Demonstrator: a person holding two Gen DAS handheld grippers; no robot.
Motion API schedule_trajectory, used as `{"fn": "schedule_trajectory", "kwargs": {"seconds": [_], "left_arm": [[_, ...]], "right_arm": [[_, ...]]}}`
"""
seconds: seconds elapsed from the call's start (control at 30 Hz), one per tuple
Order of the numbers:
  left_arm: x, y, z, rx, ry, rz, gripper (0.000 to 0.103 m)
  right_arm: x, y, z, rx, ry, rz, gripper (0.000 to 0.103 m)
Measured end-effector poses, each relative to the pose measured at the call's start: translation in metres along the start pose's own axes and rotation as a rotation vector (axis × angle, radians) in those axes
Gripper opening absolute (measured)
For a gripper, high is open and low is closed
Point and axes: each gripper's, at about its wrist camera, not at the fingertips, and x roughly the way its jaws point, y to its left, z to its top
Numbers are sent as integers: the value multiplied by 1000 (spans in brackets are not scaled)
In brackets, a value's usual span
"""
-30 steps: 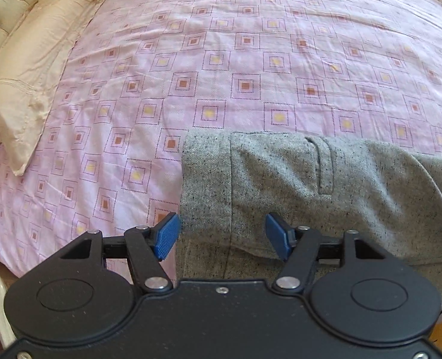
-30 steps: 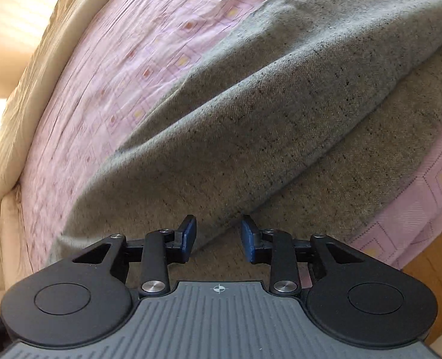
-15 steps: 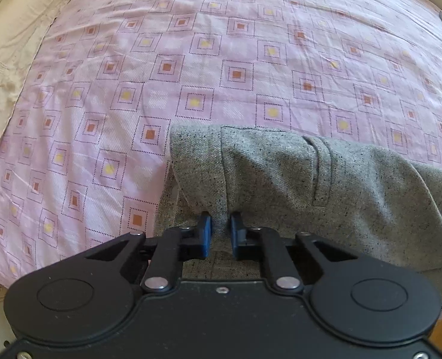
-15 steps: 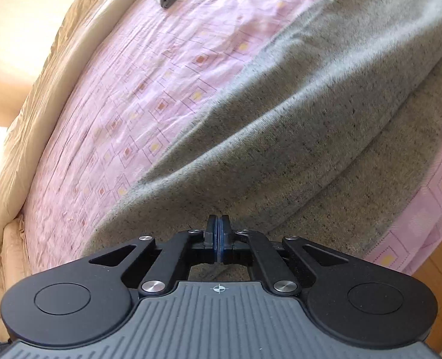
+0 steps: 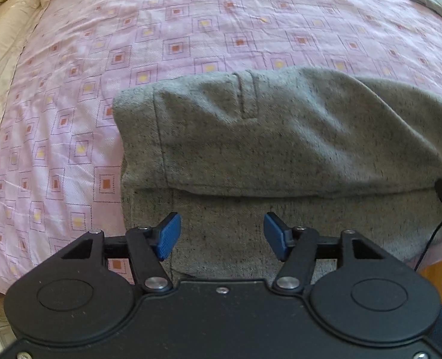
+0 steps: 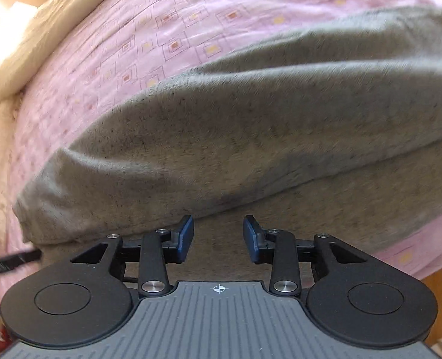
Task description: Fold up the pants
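My left view alone shows the belt loop [image 5: 246, 95] on the folded grey pants [image 5: 281, 137]; my left gripper [image 5: 219, 236] and right gripper [image 6: 218, 237] gape wide, empty.

- No readable text, brand or number in either view.
- Only sign: small white crosshair mark [image 6: 219, 289] on the ribbed grey housing [image 6: 221, 323] behind the right tongs.
- Left housing unmarked.
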Motion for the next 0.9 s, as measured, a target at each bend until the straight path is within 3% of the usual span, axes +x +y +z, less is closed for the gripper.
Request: {"fn": "schedule_trajectory", "kwargs": {"seconds": [0.1,0.17,0.23,0.37,0.43,0.57,0.73,0.9], "left_arm": [[-4,-8,-4,44,-7,5,65],[-8,-9,-5,57,-18,-1,65],[-11,-10,-4,70,-22,-11,65],[-10,-6,-1,35,-9,-45,65],[-8,-1,1,-23,8,-65,65],[-4,11,5,-175,14,-96,75],[8,31,12,-412,-1,-129,80],[28,36,21,-502,25,-115,85]], "right_arm": [[-3,-29,-3,320,-125,130,35],[-8,-42,-8,459,-210,148,36],[-6,-50,-8,532,-220,142,36],[-5,-52,-3,559,-170,168,33],[-12,-45,3,513,-192,98,2],[-36,-23,8,358,-212,64,2],[-59,-16,2,335,-227,69,2],[-67,-8,6,297,-220,62,2]]}}
